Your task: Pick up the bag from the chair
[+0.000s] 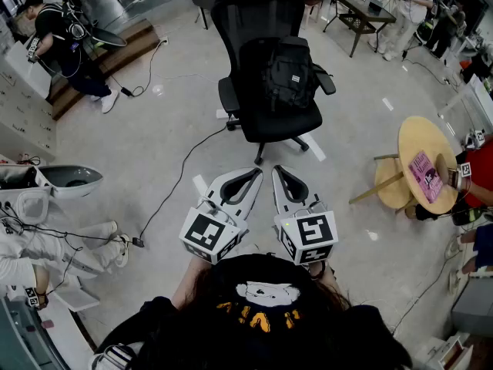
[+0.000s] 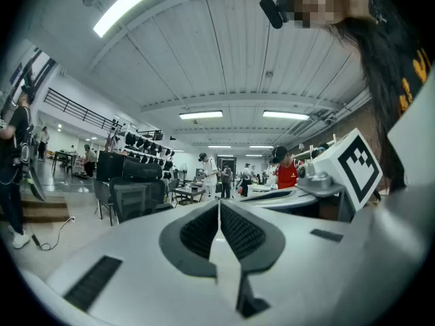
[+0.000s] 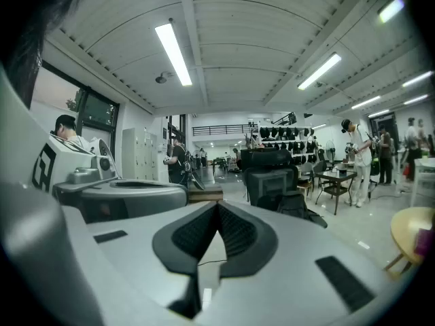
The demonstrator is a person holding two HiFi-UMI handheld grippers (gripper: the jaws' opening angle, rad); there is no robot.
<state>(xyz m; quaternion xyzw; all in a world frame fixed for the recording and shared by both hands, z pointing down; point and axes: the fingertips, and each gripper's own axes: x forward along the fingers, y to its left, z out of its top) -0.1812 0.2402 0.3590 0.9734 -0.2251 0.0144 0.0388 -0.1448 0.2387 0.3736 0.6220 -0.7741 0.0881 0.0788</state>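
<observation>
Bag (image 1: 289,72) is a black backpack sitting upright on the seat of the black office chair (image 1: 271,123), leaning on the backrest between the armrests. Both grippers are well short of it, side by side over bare floor (image 1: 154,141). Left gripper (image 1: 256,173): fingers closed together, nothing between them. Right gripper (image 1: 277,170): same, fingers shut and empty. So the approach is not started and both need opening before contact. Handling guess: soft fabric shell, so it'll sag and fold when lifted rather than hold shape, not fragile, not slippery. Weight unknown, it looks moderately full. Best hold is probably the top edge or a haul loop at the top, though I can't make out a loop from here; a shoulder strap is the fallback. Pinching the flat front panel would likely just bunch cloth and slip. Risk: the chair is on a wheeled base and may roll or swivel if the bag is dragged, so lift straight up clear of the armrests.
</observation>
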